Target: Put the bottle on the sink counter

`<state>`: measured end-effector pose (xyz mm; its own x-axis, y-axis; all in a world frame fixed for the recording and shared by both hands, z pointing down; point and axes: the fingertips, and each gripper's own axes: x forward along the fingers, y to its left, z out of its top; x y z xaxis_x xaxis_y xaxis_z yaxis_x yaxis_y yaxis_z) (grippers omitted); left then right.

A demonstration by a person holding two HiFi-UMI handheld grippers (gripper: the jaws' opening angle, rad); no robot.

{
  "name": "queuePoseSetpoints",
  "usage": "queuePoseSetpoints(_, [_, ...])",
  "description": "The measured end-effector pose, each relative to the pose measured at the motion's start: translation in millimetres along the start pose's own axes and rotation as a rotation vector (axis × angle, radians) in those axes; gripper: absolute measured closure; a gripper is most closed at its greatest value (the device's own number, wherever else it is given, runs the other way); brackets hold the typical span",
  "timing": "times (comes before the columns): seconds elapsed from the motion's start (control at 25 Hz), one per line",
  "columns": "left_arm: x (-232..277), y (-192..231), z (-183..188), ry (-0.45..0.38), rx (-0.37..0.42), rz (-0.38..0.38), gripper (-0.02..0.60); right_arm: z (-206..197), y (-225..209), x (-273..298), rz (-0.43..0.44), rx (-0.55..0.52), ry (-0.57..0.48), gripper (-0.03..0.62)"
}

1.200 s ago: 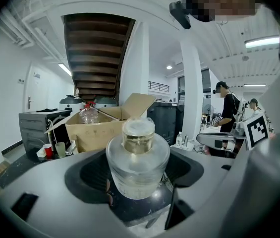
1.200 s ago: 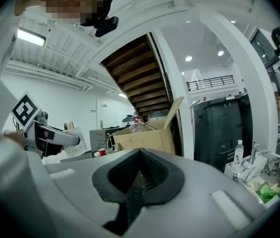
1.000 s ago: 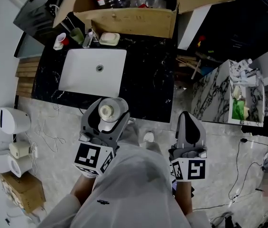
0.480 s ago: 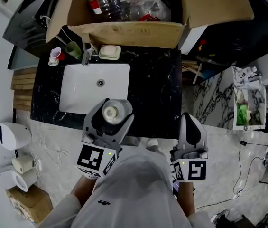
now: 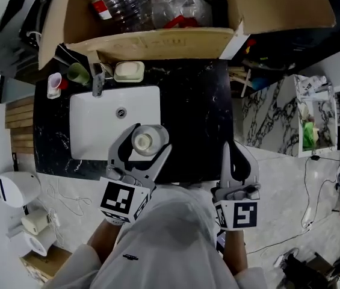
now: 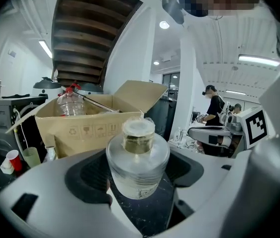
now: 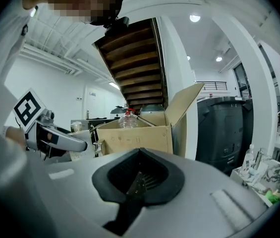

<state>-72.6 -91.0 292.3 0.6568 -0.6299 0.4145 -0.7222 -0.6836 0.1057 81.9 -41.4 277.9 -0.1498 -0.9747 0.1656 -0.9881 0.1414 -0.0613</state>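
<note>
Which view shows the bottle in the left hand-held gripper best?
The left gripper view: the bottle fills the middle, upright between the jaws, with its clear body and gold neck visible. The head view shows only its top from above. The right gripper view gives no clear sight of it.

Cardboard box (image 5: 157,44) behind sink (image 5: 94,128)

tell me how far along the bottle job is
Done: the bottle is picked up, clamped in the left gripper. In hand: it hangs over the black counter, by the front edge of the sink basin. Left: set it down on the counter and open the jaws. The right gripper is shut and empty.
</note>
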Motion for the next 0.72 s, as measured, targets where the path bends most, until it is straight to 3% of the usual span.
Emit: queuePoseSetpoints(0.72, [56.5,22.8,8.2,0.025,-0.007,0.018,0.247,-18.4,-27.8,58.5,0.006,0.033,0.034,0.583])
